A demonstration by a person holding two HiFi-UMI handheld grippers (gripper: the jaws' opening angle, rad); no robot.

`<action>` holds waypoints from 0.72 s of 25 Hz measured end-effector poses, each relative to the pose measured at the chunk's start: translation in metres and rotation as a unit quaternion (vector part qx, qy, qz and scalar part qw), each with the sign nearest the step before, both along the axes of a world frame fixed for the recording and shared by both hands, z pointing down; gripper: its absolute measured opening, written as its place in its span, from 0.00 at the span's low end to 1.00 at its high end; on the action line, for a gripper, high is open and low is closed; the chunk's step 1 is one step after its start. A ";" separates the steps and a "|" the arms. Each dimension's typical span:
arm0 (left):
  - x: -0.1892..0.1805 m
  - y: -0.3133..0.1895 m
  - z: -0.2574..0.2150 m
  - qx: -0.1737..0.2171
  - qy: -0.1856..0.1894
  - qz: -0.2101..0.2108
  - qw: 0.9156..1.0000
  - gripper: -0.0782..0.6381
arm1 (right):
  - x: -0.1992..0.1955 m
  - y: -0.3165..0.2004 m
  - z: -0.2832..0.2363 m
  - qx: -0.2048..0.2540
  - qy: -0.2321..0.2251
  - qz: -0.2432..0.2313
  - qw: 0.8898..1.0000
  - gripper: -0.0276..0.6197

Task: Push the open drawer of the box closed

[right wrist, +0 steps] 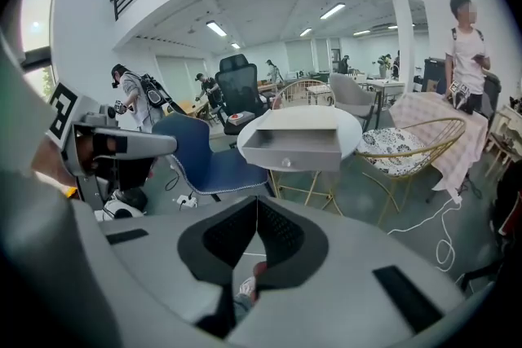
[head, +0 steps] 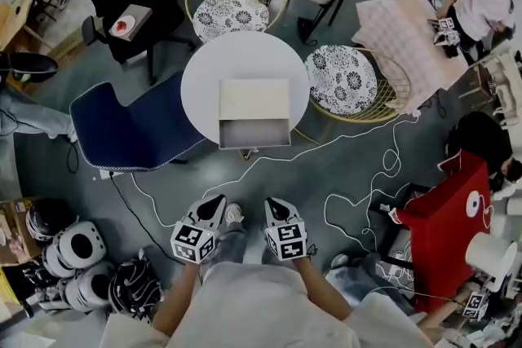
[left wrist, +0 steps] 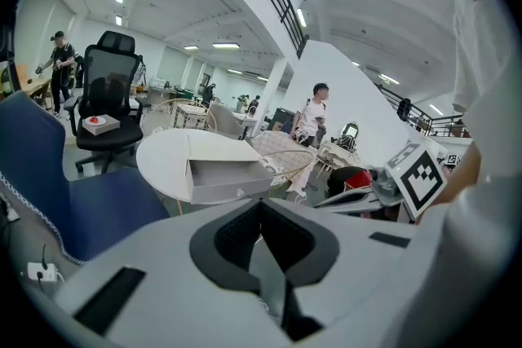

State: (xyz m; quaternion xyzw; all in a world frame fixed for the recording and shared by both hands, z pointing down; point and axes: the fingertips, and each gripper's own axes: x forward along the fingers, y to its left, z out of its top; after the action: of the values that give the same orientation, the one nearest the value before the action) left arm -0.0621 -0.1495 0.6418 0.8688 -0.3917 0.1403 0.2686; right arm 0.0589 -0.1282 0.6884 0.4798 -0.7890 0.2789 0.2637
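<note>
Looking down from my head, the box (head: 254, 98) sits on the round white surface (head: 200, 73), its drawer (head: 254, 134) pulled out toward me. My left claw (left wrist: 261, 204) is pinched together, empty. My right claw (right wrist: 257, 204) is pinched together too, the drawer well beyond it.
</note>
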 end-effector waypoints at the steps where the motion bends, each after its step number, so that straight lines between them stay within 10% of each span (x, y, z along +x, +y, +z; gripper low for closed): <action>1: 0.000 0.003 0.003 -0.004 0.000 -0.002 1.000 0.13 | 0.000 0.004 0.005 -0.006 -0.001 -0.002 1.000 0.07; 7: -0.002 0.017 0.016 -0.022 -0.004 -0.007 1.000 0.13 | -0.007 0.018 0.024 -0.029 -0.028 -0.014 0.999 0.09; 9: -0.004 0.020 0.021 -0.027 -0.006 -0.008 1.000 0.13 | -0.011 0.019 0.030 -0.037 -0.036 -0.019 0.998 0.31; 18: -0.009 0.019 0.022 -0.028 -0.002 -0.016 0.999 0.13 | -0.011 0.019 0.050 -0.052 -0.006 -0.029 0.998 0.31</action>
State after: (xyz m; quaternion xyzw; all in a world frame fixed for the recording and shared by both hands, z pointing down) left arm -0.0715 -0.1304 0.6637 0.8542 -0.4024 0.1487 0.2938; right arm 0.0478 -0.1089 0.7382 0.4407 -0.7887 0.3147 0.2911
